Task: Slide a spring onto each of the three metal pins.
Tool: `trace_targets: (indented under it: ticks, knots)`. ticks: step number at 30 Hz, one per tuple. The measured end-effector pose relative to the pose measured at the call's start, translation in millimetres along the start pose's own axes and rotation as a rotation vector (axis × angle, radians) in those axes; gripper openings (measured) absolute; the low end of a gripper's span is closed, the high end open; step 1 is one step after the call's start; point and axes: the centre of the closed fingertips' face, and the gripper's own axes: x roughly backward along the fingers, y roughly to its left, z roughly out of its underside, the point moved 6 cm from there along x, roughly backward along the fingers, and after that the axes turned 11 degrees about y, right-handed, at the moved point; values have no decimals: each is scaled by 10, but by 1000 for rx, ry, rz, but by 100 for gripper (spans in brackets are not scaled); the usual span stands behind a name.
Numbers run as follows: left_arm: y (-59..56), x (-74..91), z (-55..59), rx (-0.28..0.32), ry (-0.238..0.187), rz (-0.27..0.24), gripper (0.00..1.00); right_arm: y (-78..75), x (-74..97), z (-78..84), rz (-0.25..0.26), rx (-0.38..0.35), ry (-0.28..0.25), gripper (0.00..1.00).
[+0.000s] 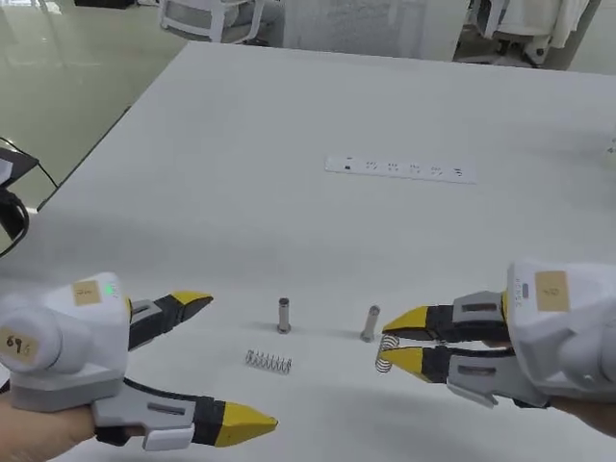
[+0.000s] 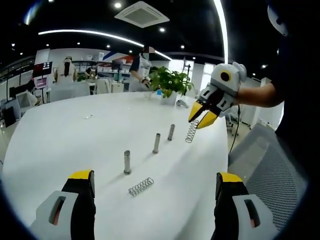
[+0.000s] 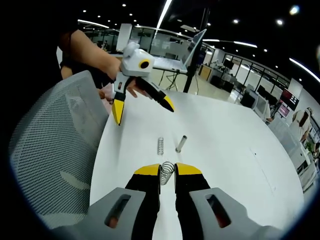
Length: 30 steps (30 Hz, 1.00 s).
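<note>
- Question on the right gripper [image 1: 389, 344]: where's its spring sitting relative to the pin?
- Jaws pinched nearly shut on the held spring [image 1: 384, 352]. It's gripped by the top coils and the rest hangs roughly upright, a bit tilted. It's just right of the right pin [image 1: 371, 322] and nearer, low beside it rather than over the tip. The pin stands upright too, so I reckon it needs a lift, then a nudge left and far before it drops on.
- And the left gripper [image 1: 241, 359]?
- Wide open, holding nothing, down at near left. It's the closer one to the loose spring [image 1: 268, 362], which lies flat with its long axis left-right, just near of the left pin [image 1: 284, 315].
- Pin count?
- Head view gives two standing. Left gripper view lines up three in a row, and the third pin [image 2: 171, 132] looks ribbed. Can't tell if it already wears a spring.
</note>
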Motion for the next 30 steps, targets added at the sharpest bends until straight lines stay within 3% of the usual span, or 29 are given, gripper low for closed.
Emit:
trace_targets:
  ticks: [5,8,30]
  knots:
    - [10,40,0,30,-27,-7,98,-37,-24,25,11,-8,4,8]
    - [20,45,38,30,-10,-12,98,-80,-38,42,17,-20,4,8]
    - [24,93,130,58,1,-26,98,-582,-149,95,125,-96,2,8]
